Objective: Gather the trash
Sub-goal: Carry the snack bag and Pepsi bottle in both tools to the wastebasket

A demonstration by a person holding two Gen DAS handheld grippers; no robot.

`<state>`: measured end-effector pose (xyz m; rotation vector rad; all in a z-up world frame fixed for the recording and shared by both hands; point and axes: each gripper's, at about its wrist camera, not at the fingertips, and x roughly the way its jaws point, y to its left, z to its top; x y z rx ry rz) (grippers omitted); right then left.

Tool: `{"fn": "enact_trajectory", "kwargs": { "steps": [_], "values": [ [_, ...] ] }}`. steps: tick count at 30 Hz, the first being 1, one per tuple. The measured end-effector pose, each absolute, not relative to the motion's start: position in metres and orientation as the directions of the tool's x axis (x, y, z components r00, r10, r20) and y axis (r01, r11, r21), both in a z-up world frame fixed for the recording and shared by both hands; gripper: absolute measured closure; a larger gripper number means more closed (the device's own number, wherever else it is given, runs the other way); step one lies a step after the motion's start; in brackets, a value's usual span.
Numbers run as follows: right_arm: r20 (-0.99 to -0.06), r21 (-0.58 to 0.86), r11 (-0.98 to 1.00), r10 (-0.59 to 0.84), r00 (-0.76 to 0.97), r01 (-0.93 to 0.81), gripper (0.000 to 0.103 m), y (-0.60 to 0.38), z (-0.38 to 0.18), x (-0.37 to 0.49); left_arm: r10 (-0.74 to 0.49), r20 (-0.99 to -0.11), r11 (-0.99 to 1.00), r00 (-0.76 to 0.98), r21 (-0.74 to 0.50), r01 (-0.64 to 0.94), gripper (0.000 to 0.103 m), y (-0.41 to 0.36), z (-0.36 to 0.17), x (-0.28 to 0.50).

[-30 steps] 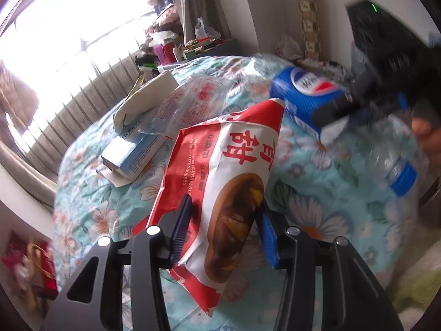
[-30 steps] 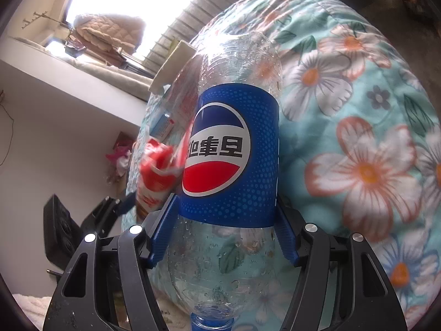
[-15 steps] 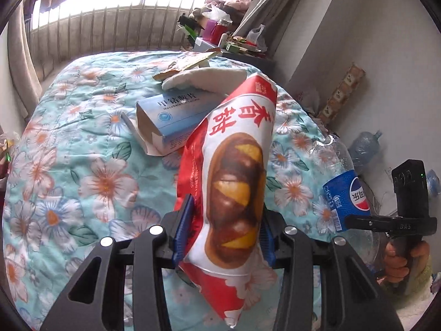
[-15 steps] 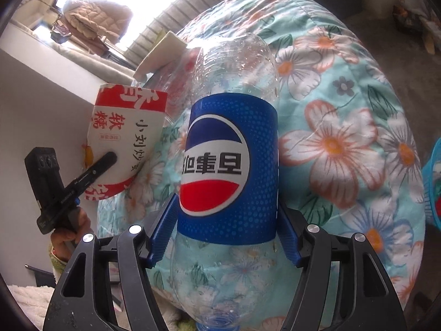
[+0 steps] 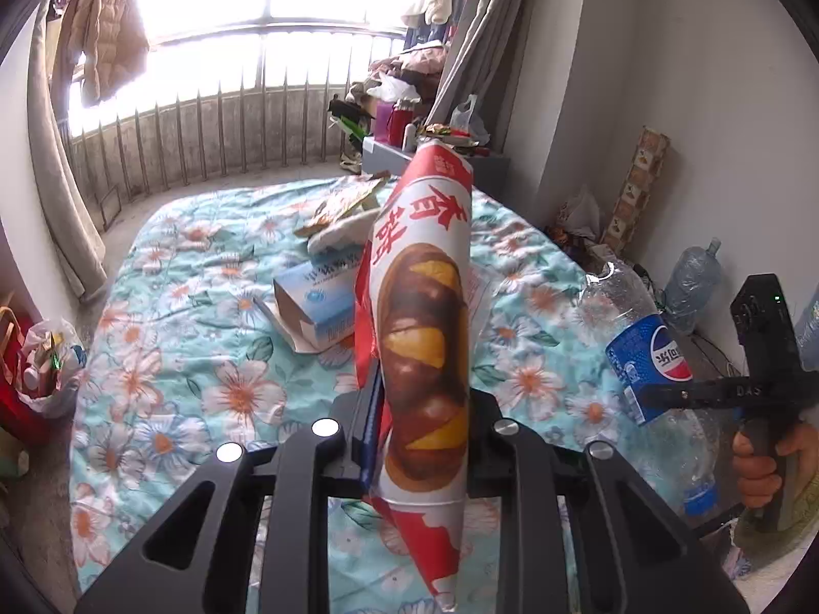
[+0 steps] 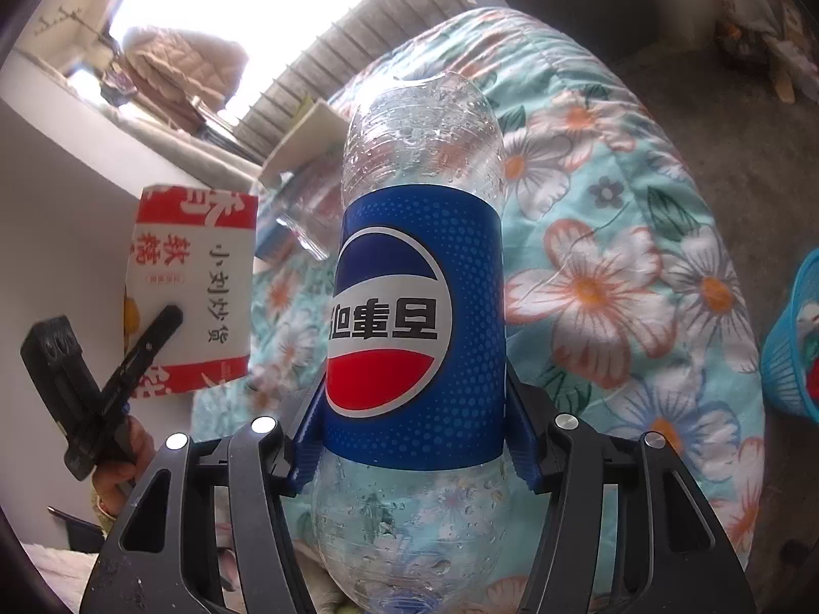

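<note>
**A:** Squeezing tighter, is it? The left hand-held gripper [image 5: 425, 440] has the red-and-white snack wrapper [image 5: 422, 337] between its jaws, and they are closing on it.

**B:** Yes, pinched low down, so the wrapper stands up tall and curls into a narrow roll, lifted clear of the bed [image 5: 205, 358]. I'd say that keeps it from dragging on the quilt.

**A:** And the right hand-held gripper [image 6: 412, 440]?

**B:** Clamped on the Pepsi bottle [image 6: 417, 317], pads at the lower edge of the blue label, jaws closing a little. The bottle points cap toward the camera (label reads upside down), also off the bed.

**A:** What's left out there?

**B:** A light blue carton [image 5: 317, 302] and some papers lie on the floral quilt beyond. A blue basket [image 6: 791, 337] shows at the right edge, likely where both go.
</note>
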<state>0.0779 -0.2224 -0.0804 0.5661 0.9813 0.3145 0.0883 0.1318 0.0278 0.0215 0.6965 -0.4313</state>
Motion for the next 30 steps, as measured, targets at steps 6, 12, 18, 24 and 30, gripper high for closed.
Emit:
{"fn": "enact_trajectory", "kwargs": {
  "steps": [6,12,18,24,30],
  "values": [
    [-0.601,0.651,0.759,0.527,0.601,-0.014,0.048,-0.254,-0.065,0.062,-0.495,-0.583,0.859,0.644,-0.218,0.463,0.081,0.119,0.057,0.083],
    [-0.537,0.654,0.747,0.349,0.768,0.119,0.048,-0.342,-0.04,0.02,-0.621,-0.563,0.755,0.546,-0.24,0.611,0.081,0.049,0.079,0.1],
    [-0.557,0.67,0.648,0.117,0.822,0.362,0.048,-0.433,-0.055,-0.041,-0.706,-0.634,0.586,0.317,-0.271,0.763,0.079,-0.087,0.074,0.136],
    [-0.62,0.691,0.492,0.026,0.784,0.529,0.047,-0.491,-0.105,-0.074,-0.636,-0.772,0.429,0.009,-0.344,0.835,0.076,-0.258,0.017,0.156],
    [-0.69,0.703,0.322,0.095,0.717,0.634,0.047,-0.519,-0.188,-0.07,-0.382,-0.914,0.397,-0.134,-0.294,0.869,0.075,-0.403,-0.094,0.146]
  ]
}}
